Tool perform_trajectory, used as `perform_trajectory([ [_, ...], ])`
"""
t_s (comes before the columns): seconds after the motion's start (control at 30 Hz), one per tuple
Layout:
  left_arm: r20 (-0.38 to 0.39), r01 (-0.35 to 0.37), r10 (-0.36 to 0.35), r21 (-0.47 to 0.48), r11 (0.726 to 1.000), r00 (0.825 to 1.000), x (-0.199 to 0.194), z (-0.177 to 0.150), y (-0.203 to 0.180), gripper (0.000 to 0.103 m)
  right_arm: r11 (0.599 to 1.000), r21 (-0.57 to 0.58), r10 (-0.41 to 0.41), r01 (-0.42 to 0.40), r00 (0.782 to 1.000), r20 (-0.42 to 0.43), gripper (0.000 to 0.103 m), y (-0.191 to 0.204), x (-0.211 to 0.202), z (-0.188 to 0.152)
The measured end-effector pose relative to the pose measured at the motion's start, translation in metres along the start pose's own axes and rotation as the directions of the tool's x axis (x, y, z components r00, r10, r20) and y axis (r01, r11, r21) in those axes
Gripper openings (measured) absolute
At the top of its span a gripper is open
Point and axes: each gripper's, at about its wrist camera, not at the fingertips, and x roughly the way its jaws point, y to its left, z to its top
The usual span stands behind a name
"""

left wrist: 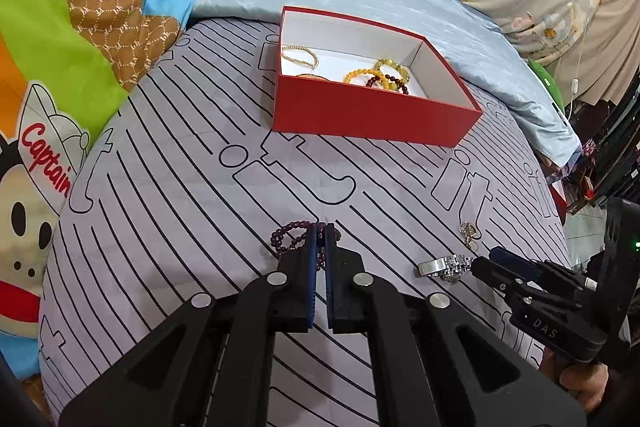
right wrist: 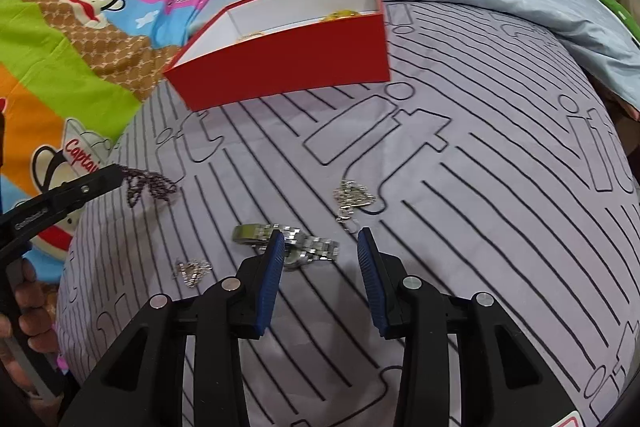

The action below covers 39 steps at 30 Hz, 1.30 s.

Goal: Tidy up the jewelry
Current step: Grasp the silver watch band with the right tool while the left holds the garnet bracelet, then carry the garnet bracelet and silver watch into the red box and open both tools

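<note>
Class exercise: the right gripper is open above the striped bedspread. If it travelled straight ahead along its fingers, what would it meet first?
Probably the silver watch, which lies just ahead of the right gripper, partly behind its left finger. The silver chain lies further on. Depth is uncertain.

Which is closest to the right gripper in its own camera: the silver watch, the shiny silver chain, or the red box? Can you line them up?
From the right gripper:
1. Silver watch, lying just ahead, by its left finger.
2. Silver chain, a little farther ahead on the striped sheet.
3. Red box, farthest, toward the back and left.
</note>
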Motion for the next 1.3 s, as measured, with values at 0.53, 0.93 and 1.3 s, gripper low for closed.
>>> perform_trajectory([
  [0.53,-0.02,0.009,-0.009,0.003,1.0,1.0,0.004,-0.005,-0.005,0.003,0.983,-0.178,0.044,-0.054,0.997,-0.06,0.039,0.033,0.024,0.002],
  [0.93,-0.029,0.02,-0.019,0.006,1.0,0.999,0.006,-0.007,-0.008,0.003,0.986,-0.161,0.039,-0.049,0.997,-0.07,0.018,0.031,0.019,-0.013],
  [1.3,-0.005,0.036,-0.036,0.014,0.999,0.999,-0.005,-0.002,-0.014,0.003,0.992,-0.097,0.075,-0.076,0.997,-0.009,0.01,0.026,-0.003,-0.001],
])
